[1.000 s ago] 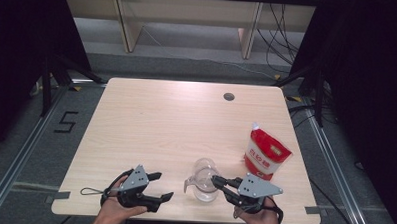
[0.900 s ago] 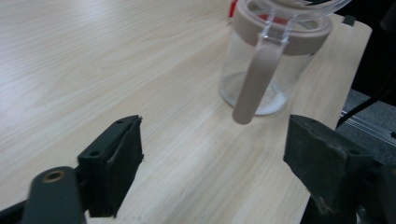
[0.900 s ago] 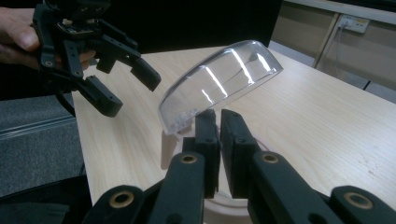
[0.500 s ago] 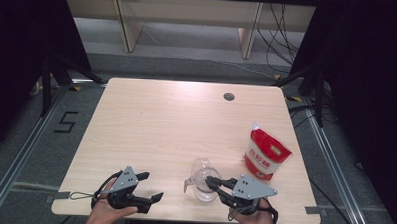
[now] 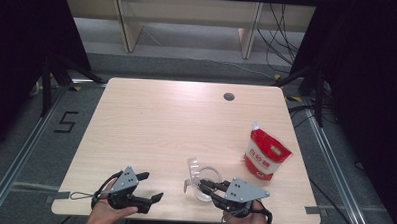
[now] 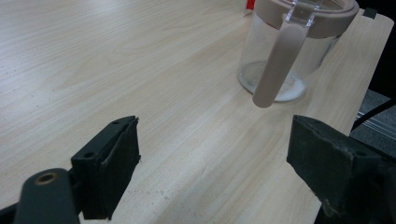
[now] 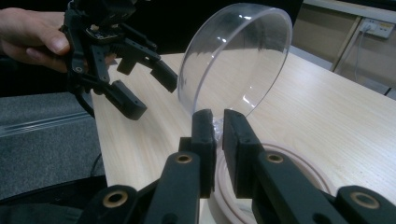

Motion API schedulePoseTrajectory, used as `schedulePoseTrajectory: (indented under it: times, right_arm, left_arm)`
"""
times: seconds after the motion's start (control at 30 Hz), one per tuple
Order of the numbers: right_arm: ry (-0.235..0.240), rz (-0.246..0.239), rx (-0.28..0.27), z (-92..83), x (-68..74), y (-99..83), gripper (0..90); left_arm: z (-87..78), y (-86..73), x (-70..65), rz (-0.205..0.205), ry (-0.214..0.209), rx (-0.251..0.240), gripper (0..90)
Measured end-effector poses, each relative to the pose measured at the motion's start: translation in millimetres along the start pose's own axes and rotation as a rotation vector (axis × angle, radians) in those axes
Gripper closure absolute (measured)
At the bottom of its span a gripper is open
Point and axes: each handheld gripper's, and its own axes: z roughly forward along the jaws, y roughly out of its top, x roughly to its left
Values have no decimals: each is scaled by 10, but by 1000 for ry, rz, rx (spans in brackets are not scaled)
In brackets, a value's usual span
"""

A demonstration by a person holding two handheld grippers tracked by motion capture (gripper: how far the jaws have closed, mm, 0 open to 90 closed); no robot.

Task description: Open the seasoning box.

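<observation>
While dark curtains close in the room, the pale wooden table carries a red pouch near its right edge. Close to the front edge stands a clear pitcher; the right gripper is clamped on its raised transparent lid. Just left, the left gripper hangs with jaws spread, empty.

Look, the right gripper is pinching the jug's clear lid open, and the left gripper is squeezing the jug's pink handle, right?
Not quite. The left gripper isn't squeezing the pink handle: the left gripper view shows its jaws wide open with bare table between them, the jug farther off. The right gripper does pinch the clear lid open.
</observation>
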Motion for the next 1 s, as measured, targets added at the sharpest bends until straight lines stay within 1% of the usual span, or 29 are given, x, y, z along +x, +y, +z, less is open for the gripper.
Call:
schedulePoseTrajectory:
  times: [0.07,0.1,0.13,0.17,0.2,0.23,0.3,0.33,0.37,0.4,0.43,0.47,0.5,0.53,0.57,0.6,0.63,0.67,0.7,0.73,0.77,0.8,0.83,0.87,0.9,0.93,0.97,1.0]
  right_arm:
    - [-7,1,-3,14,0,-7,823]
    - [15,2,5,16,-6,-9,820]
    - [15,2,5,16,-6,-9,820]
    - [0,9,-3,23,7,-14,817]
    - [0,9,-3,23,7,-14,817]
    - [-3,-5,-1,16,-9,-9,806]
    - [4,1,-1,5,-14,-6,800]
    - [-19,1,-9,-21,-33,-10,771]
    - [-19,1,-9,-21,-33,-10,771]
    - [-27,4,-2,-50,-54,-14,748]
    - [-51,29,-7,-105,-95,-32,708]
    - [-68,34,-12,-138,-118,-44,688]
    - [-83,41,-17,-174,-143,-57,666]
    - [-83,42,-13,-208,-165,-70,647]
    - [-102,54,-5,-254,-183,-87,626]
    - [-107,43,6,-294,-211,-104,600]
    - [-129,56,0,-324,-232,-129,584]
    - [-132,64,7,-374,-267,-149,568]
    - [-141,79,4,-409,-287,-174,545]
    - [-141,79,4,-409,-287,-174,545]
    - [-174,96,4,-482,-332,-224,512]
    - [-180,101,24,-536,-361,-252,493]
    - [-189,101,19,-577,-399,-287,475]
    - [-189,101,19,-577,-399,-287,475]
    - [-220,134,35,-674,-432,-354,458]
    - [-230,155,36,-711,-439,-388,446]
    - [-237,153,47,-757,-460,-415,442]
    - [-260,162,45,-808,-477,-441,435]
  left_arm:
    - [0,2,1,0,1,0,164]
    - [1,2,3,-7,-3,-5,164]
    - [1,2,3,-7,-3,-5,164]
    - [2,1,4,-6,-2,-4,164]
    - [2,1,4,-6,-2,-4,164]
    - [-7,4,11,0,4,1,164]
    - [-11,4,14,-2,10,5,164]
    - [-8,3,10,-11,4,-4,164]
    - [-9,4,17,-7,3,-8,164]
    - [-8,2,16,-14,4,-10,164]
    - [-6,6,32,4,3,-18,164]
    - [-16,7,44,12,8,-3,164]
    - [-12,7,38,0,5,-7,164]
    - [-15,11,40,6,12,-1,164]
    - [-12,11,41,3,13,-7,164]
    - [-5,5,34,-25,8,-14,164]
    - [-6,9,31,-27,18,-17,164]
    - [-9,12,49,-12,15,-15,164]
    - [-11,15,52,-17,14,-16,164]
    - [-11,15,52,-17,14,-16,164]
    - [-15,23,49,-36,22,-24,164]
    - [-15,23,49,-36,22,-24,164]
    - [-14,18,48,-51,25,-32,164]
    - [-14,18,48,-51,25,-32,164]
    - [-37,11,66,-36,39,-19,164]
    - [-37,11,66,-36,39,-19,164]
    - [-39,1,64,-58,40,-28,164]
    - [-63,-15,80,-57,44,-30,163]
